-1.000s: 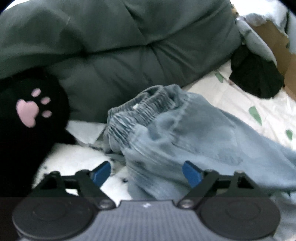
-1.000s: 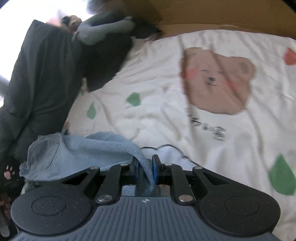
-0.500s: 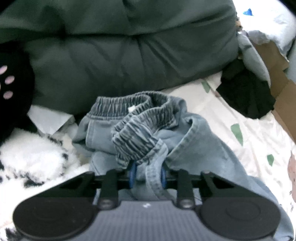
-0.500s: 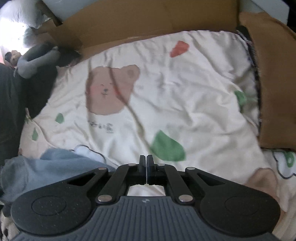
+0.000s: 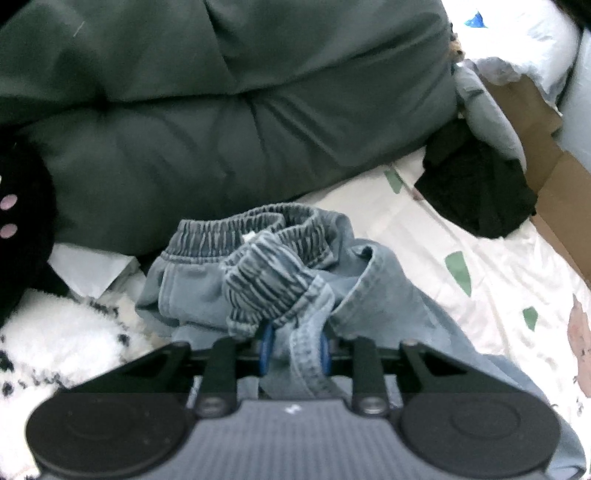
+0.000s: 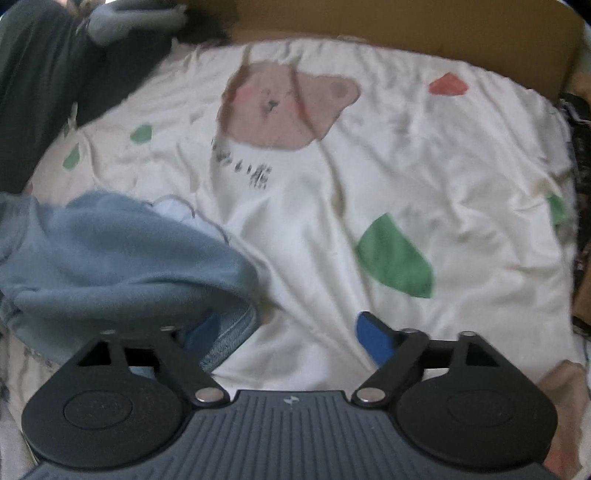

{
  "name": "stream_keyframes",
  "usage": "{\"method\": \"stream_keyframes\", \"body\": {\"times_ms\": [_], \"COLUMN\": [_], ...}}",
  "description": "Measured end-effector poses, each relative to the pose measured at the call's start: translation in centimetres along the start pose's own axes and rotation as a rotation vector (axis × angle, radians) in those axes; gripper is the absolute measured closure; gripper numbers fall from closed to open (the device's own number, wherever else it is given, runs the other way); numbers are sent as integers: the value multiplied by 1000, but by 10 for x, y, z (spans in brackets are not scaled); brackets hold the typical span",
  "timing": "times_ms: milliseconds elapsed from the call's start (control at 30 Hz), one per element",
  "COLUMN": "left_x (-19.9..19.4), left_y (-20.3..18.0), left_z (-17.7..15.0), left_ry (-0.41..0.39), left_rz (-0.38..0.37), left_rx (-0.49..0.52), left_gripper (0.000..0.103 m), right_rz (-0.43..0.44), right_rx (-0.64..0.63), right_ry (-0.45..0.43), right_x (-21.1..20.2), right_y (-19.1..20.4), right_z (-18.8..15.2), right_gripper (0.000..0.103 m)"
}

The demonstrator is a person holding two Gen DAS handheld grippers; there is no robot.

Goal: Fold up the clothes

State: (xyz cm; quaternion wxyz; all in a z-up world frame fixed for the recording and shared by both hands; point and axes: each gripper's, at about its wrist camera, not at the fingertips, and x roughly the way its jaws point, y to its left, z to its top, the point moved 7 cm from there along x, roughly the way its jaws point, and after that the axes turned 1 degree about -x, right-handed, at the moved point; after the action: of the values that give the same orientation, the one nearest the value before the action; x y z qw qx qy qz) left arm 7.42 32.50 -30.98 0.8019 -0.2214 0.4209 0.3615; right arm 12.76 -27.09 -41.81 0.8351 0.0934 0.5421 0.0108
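Note:
Light blue jeans (image 5: 388,295) lie crumpled on a cream bear-print sheet (image 6: 332,184). My left gripper (image 5: 293,349) is shut on a fold of denim just below the elastic waistband (image 5: 266,284), which bunches up in front of the blue pads. In the right wrist view a leg of the jeans (image 6: 122,258) lies at the lower left. My right gripper (image 6: 288,328) hangs just above the sheet with its jaws opening wide. The stitched hem (image 6: 229,339) lies against the inner side of its left finger and partly hides it. Otherwise only bare sheet shows between the fingers.
A dark green padded quilt (image 5: 221,110) rises behind the jeans. A black garment (image 5: 476,192) and cardboard (image 5: 554,192) sit at the right. A black plush with pink paw pads (image 5: 18,221) and white spotted fleece (image 5: 55,339) lie at the left. More cardboard (image 6: 369,18) borders the sheet's far edge.
My left gripper went from wide open to shut on the denim by the waistband. My right gripper let go of the jeans hem, swung away shut and empty, then came back beside the leg and opened.

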Motion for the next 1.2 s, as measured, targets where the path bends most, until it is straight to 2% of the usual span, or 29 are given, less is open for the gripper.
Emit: {"method": "stream_keyframes", "body": {"times_ms": [200,267,333,600,700,833,867,933,1133,1200], "left_x": [2,2,2,3,3,3,2,0,-8,-7], "left_y": [3,3,3,2,3,3,2,-1,-15,-22], "left_z": [-4,-4,-4,-4,-2,4,6,11,43,56], "left_ry": [8,9,8,6,9,12,10,2,-45,-57], "left_rz": [17,23,27,34,31,18,13,-5,-92,-124], "left_rx": [-5,-6,-8,-15,-15,-30,-34,-34,-56,-70], "left_gripper": [74,74,73,73,73,73,73,74,80,83], "right_rz": [-28,-22,-20,-24,-18,38,42,52,89,92], "right_rx": [-56,-56,-52,-86,-96,-115,-113,-111,-112,-118], "right_ry": [50,48,54,91,95,99,95,86,45,46], "right_x": [38,42,44,49,47,40,38,33,28,36], "right_y": [8,10,11,12,13,22,23,24,33,34], "right_z": [-10,-10,-9,-10,-9,-4,-3,-1,11,12], "right_gripper": [10,4,2,2,15,42,46,51,51,56]}}
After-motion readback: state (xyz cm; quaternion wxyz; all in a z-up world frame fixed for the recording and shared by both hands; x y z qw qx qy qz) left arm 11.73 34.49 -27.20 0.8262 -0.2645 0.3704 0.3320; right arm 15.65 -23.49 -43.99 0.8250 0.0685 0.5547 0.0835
